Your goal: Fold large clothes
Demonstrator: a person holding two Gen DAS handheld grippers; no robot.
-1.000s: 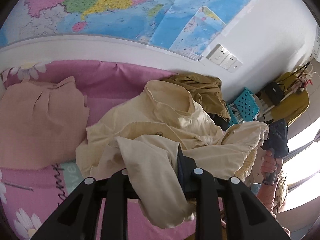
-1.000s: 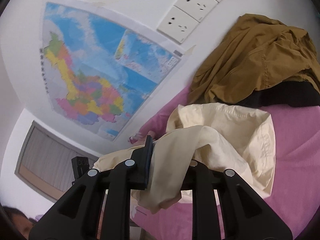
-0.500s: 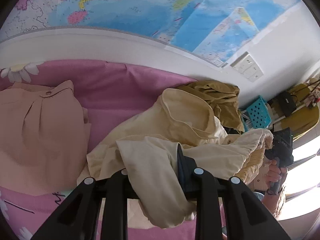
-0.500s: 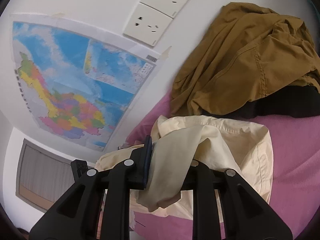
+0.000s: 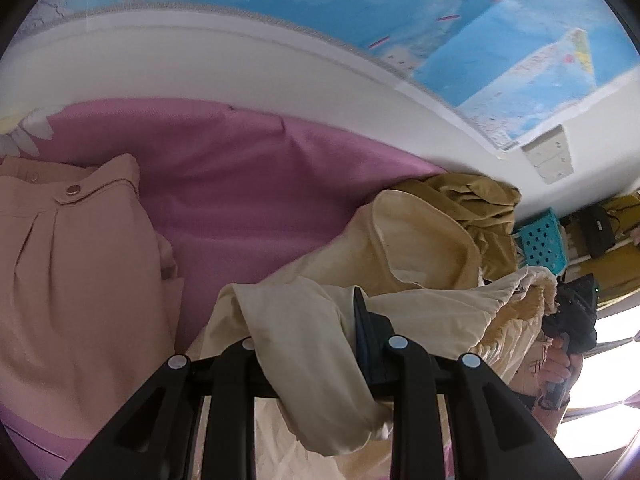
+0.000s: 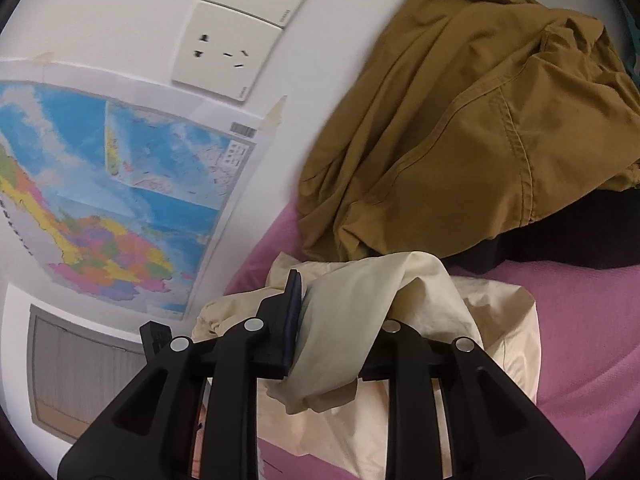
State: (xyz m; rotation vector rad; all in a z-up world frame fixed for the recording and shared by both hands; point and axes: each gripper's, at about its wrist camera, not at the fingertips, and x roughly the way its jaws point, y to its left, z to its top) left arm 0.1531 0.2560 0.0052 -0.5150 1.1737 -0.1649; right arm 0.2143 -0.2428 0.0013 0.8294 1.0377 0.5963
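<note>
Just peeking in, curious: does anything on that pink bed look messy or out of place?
Yes: a mustard-brown garment lies crumpled in a heap against the wall, unfolded, on something dark, while the peach garment lies flat.

White wall (image 6: 120, 8), taped map (image 5: 500, 40), sockets (image 6: 228, 56), pink bedsheet (image 5: 240, 184)

I can't see the left gripper (image 5: 304, 344) jaws' inner faces: the cream garment (image 5: 420, 240) covers them; the map (image 5: 460, 32) is cropped.
</note>
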